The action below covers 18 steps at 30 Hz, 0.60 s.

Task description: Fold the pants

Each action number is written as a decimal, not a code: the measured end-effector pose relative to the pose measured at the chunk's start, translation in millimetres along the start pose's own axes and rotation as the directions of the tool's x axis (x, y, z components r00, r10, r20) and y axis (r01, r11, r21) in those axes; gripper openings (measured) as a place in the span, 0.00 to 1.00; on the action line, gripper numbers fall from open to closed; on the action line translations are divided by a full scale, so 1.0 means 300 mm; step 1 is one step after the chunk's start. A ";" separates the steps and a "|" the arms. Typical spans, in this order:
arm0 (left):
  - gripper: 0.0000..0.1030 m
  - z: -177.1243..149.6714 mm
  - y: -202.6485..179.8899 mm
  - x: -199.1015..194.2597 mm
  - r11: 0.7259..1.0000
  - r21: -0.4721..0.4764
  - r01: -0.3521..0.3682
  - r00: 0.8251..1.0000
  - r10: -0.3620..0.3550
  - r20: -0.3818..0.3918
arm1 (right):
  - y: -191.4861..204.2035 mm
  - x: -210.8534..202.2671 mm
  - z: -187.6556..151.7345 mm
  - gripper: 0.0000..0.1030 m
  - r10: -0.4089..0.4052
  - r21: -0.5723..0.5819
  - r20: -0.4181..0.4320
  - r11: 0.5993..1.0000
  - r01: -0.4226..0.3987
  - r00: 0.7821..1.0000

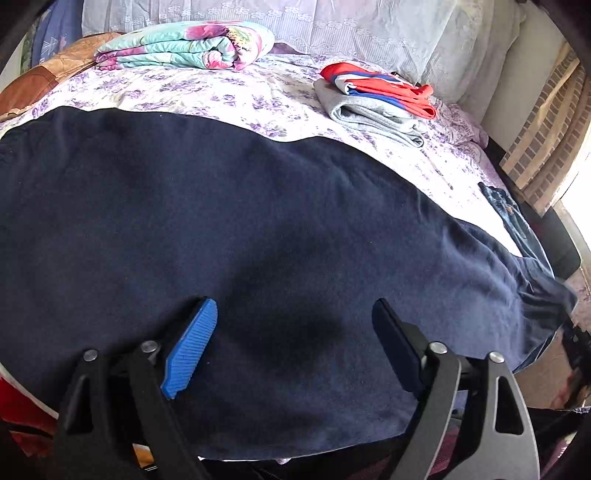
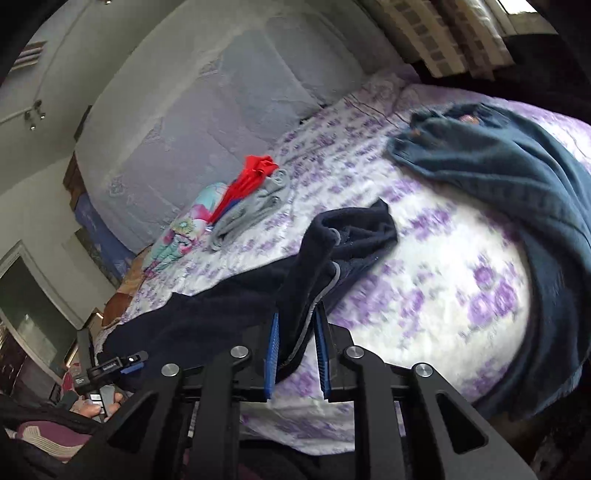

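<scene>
Dark navy pants lie spread flat across the bed and fill most of the left wrist view. My left gripper hovers just over them near the bed's front edge, open, its blue pads wide apart with nothing between them. In the right wrist view one end of the navy pants is lifted off the sheet and bunched. My right gripper is shut on that end, with a grey-edged fold of cloth pinched between its pads. A hand holding the left gripper shows at lower left.
The bed has a purple-flowered sheet. Folded grey and red clothes and a folded floral quilt lie near the lace-covered headboard. A rumpled teal-blue garment lies on the bed to the right.
</scene>
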<state>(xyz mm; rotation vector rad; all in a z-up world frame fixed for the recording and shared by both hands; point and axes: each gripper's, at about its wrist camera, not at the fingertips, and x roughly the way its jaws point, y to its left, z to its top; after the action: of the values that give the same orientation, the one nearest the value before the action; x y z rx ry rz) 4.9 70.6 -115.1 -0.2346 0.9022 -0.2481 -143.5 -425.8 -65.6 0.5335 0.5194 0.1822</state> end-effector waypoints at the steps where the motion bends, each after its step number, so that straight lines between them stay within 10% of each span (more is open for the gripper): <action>1: 0.86 0.001 -0.007 0.005 1.000 0.005 -0.002 1.000 0.002 0.002 | 0.044 0.013 0.031 0.17 0.032 -0.032 0.009 0.999 -0.032 0.999; 6: 0.86 0.000 0.000 0.006 0.999 -0.021 0.029 0.999 -0.029 0.021 | 0.424 0.208 0.091 0.17 0.236 -0.276 -0.150 0.922 -0.270 0.960; 10: 0.86 0.000 0.041 -0.022 0.991 -0.106 0.084 0.996 -0.079 0.045 | 0.707 0.462 -0.070 0.18 0.235 -0.388 -0.463 0.813 -0.434 0.855; 14: 0.86 -0.012 0.085 -0.060 0.981 -0.155 0.118 0.992 -0.109 0.061 | 0.739 0.648 -0.254 0.25 0.109 -0.364 -0.670 0.814 -0.453 0.734; 16: 0.86 -0.017 0.101 -0.070 0.976 -0.166 0.144 0.989 -0.136 0.060 | 0.713 0.635 -0.234 0.36 0.145 -0.340 -0.651 0.822 -0.457 0.745; 18: 0.86 -0.016 0.100 -0.069 0.976 -0.161 0.148 0.989 -0.141 0.053 | 0.693 0.583 -0.199 0.50 0.140 -0.382 -0.582 0.822 -0.421 0.801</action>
<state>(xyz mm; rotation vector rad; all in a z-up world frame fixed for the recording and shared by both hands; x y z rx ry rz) -7.7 105.0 -111.7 -0.4580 0.8667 -0.3026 -31.5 -171.3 -73.9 0.0329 0.8998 0.7637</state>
